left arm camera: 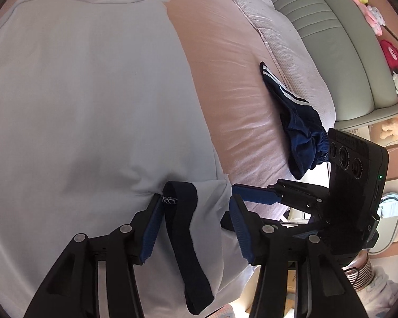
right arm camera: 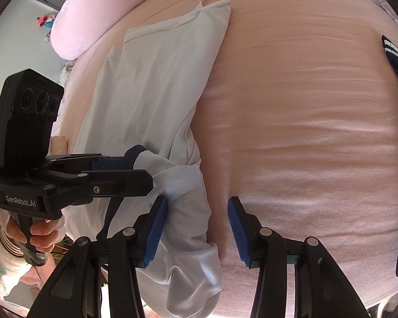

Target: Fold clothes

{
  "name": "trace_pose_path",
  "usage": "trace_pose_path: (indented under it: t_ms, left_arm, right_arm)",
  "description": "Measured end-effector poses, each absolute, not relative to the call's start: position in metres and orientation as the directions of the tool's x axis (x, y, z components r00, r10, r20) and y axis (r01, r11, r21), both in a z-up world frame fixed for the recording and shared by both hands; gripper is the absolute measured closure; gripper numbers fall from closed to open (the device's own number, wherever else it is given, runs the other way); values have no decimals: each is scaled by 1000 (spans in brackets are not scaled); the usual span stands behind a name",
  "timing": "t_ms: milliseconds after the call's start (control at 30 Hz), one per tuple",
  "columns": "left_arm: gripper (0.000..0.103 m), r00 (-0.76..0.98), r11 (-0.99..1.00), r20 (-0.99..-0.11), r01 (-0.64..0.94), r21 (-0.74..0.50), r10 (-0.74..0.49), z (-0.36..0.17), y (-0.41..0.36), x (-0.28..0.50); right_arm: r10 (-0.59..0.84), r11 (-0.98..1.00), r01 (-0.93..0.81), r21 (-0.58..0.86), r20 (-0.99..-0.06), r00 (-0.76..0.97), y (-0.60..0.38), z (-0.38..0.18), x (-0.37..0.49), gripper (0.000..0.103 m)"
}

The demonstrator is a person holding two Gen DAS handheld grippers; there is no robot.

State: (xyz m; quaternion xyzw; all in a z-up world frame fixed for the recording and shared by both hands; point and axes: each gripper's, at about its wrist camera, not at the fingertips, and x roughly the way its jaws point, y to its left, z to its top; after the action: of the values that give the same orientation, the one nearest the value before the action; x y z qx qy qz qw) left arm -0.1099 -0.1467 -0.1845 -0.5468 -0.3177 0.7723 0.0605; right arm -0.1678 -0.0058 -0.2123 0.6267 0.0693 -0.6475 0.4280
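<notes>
Pale grey garment (left arm camera: 87,100) w/ dark navy trim (left arm camera: 184,228) lies flat on pink bed sheet (left arm camera: 225,84) — long axis runs from near edge to far side, its folded far end by the pink pillow (right arm camera: 92,18).

Left gripper (left arm camera: 196,212): pads apart, navy-trimmed corner between them, not pinched.

Right gripper (right arm camera: 197,217): jaws parted, straddling the garment's near-right edge; left pad touches cloth — no grip.

Navy striped shorts (left arm camera: 297,122) lie well apart, right side, beside grey headboard (left arm camera: 331,39).

Two garments (left arm camera: 79,92) (left arm camera: 299,122), two tools (left arm camera: 196,228) (right arm camera: 197,228).
</notes>
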Motion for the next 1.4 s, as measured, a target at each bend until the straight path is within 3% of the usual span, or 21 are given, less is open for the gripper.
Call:
trace_pose_path:
  t_ms: [33, 200, 400, 700, 867, 933, 967, 1000, 1400]
  left_arm:
    - [87, -407, -814, -816, 240, -529, 410, -182, -143, -109]
    - [92, -435, -832, -808, 203, -517, 397, -174, -141, -103]
    - [93, -452, -855, -808, 165, -491, 377, -158, -132, -95]
    - [93, -433, -822, -817, 248, -513, 380, -163, -147, -84]
    - [93, -419, -801, -811, 261, -539, 409, -169, -151, -77]
    - [93, -416, -806, -814, 258, -532, 405, -169, -151, -76]
    - [93, -413, -806, -816, 261, -531, 404, -170, -151, -76]
    - [93, -410, -807, -818, 264, -529, 403, -171, -151, -76]
    - [93, -361, -886, -896, 280, -369, 260, -183, -149, -80]
  right_arm:
    - [-458, -622, 654, 432, -877, 143, -8, -212, -166, 56]
    - [-435, -616, 679, 400, -891, 131, -13, -209, -160, 56]
    - [-445, -609, 676, 415, -884, 142, -11, -202, -158, 56]
    - [-495, -641, 596, 484, -854, 161, 25, -184, -163, 56]
    - [-524, -615, 542, 572, -811, 261, 20, -207, -159, 56]
    - [-522, -608, 555, 567, -813, 258, 7, -216, -155, 64]
    - [-517, -605, 568, 559, -818, 254, 2, -218, -152, 78]
    - [-506, -602, 579, 550, -824, 256, 0, -218, -150, 82]
    - [-442, -646, 579, 498, -862, 248, 13, -220, -147, 86]
